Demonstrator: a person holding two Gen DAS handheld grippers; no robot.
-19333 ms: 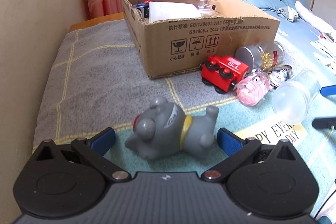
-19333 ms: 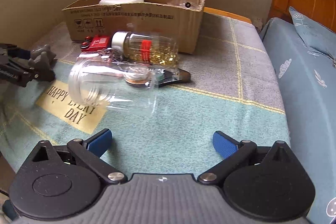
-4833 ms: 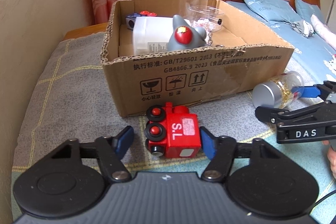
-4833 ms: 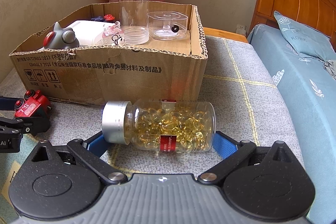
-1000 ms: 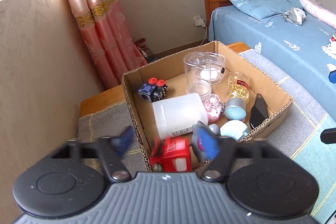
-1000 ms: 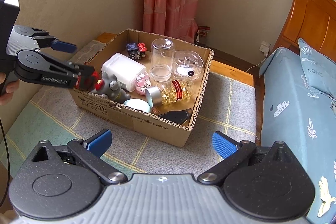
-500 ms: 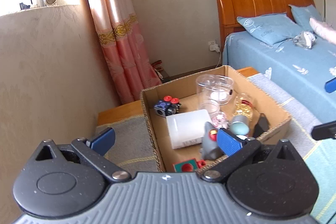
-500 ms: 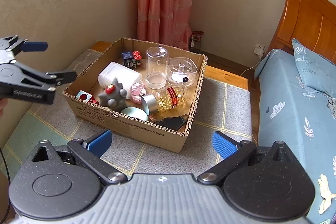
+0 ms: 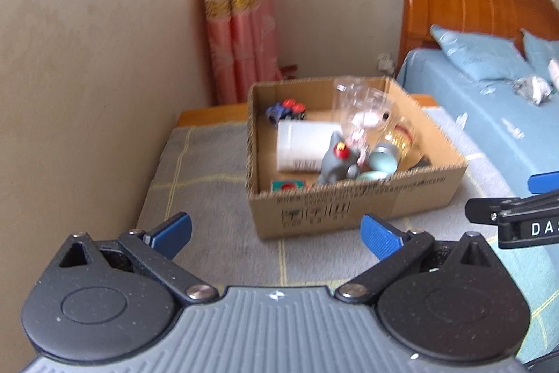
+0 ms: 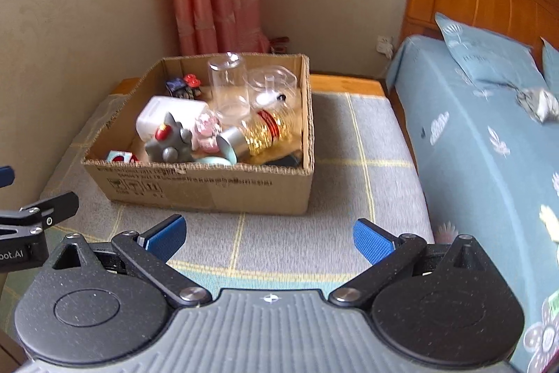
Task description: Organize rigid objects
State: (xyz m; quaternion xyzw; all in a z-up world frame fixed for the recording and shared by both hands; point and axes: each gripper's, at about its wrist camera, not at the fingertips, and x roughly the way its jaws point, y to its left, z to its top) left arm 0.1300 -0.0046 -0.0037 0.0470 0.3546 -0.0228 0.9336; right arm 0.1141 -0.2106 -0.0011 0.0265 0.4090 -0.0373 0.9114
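The cardboard box [image 10: 216, 184] sits on the grey checked blanket [image 10: 349, 170], well ahead of both grippers, with the grey toy [image 10: 169, 140], capsule bottle [image 10: 258, 131], white container [image 10: 164, 114] and clear jars inside (the red train is half hidden behind the front wall). Left gripper [image 9: 276, 233] just opened wide with nothing between its jaws; right gripper [image 10: 269, 238] is also spread wide and empty. Open blanket lies around the box; the blue bed [image 10: 489, 145] is alongside.
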